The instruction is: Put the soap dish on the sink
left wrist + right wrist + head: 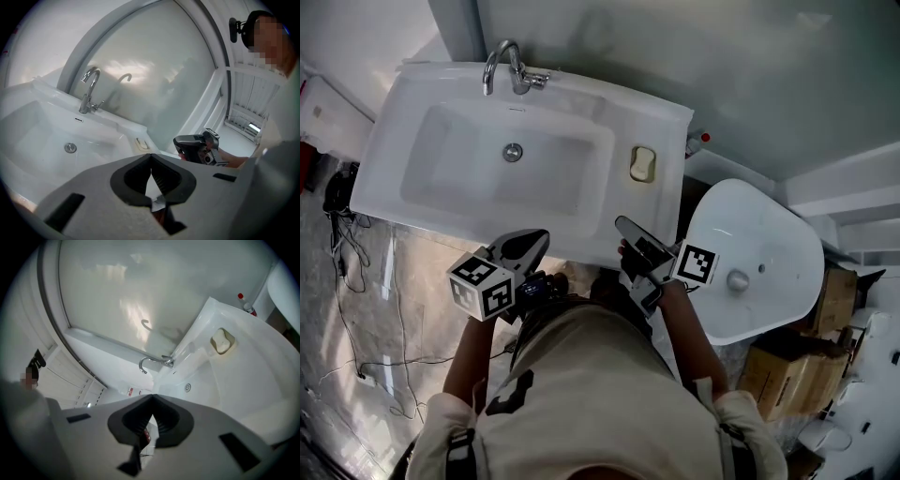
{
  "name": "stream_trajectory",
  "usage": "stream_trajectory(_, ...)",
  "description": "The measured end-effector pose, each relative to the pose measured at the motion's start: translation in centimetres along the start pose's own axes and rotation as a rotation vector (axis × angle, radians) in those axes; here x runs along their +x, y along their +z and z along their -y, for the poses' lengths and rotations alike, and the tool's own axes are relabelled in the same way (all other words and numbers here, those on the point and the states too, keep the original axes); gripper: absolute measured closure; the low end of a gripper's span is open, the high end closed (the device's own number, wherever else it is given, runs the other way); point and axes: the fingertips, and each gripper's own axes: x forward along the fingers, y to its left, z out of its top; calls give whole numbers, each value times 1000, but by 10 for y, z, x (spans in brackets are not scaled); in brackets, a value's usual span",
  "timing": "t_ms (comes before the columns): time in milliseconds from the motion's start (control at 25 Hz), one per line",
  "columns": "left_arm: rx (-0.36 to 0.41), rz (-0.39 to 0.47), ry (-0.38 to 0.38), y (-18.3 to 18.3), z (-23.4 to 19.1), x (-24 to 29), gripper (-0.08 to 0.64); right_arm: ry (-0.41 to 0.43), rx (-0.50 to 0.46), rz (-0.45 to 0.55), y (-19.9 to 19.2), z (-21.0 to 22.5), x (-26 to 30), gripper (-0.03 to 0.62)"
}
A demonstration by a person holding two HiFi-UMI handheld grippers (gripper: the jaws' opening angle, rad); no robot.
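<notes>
The soap dish (642, 163) lies flat on the right ledge of the sink (581, 220), just right of the basin (469, 183) and close to the sink's right edge. It is a cream, rounded oblong with its open side up. Its long axis runs near to far, about parallel to that right edge, with one short end toward the wall and the other toward the person. Neither tool touches it. In the right gripper view it shows on the same ledge, right of the tap.

The tap (514, 67) stands at the far middle of the sink, and the drain (513, 151) sits in the basin floor.

The left gripper (539, 236) is held over the sink's near edge, left of centre. Its jaws are closed tip to tip with nothing between them. The right gripper (622, 223) is held at the near right corner of the sink, well short of the dish. Its jaws are also closed and empty. Both point toward the far wall.

A white toilet (755, 267) stands to the right of the sink. A red-capped bottle (701, 139) sits in the gap behind them. Cardboard boxes (778, 366) lie near the toilet's right side.
</notes>
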Motion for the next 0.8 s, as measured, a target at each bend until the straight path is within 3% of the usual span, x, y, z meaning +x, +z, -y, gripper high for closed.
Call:
stream_trajectory(240,4,-11,-68,-7,9,-4,541,190,98,29,-35,-52,-13,581)
stream_trajectory(520,30,-11,-121,-13,46,-14,541,273,117,0,-71,-86,-32,581)
stream_trajectory(800,11,-35,-169,-19,68,10,541,338,145,-57,-76,-88,-40,581)
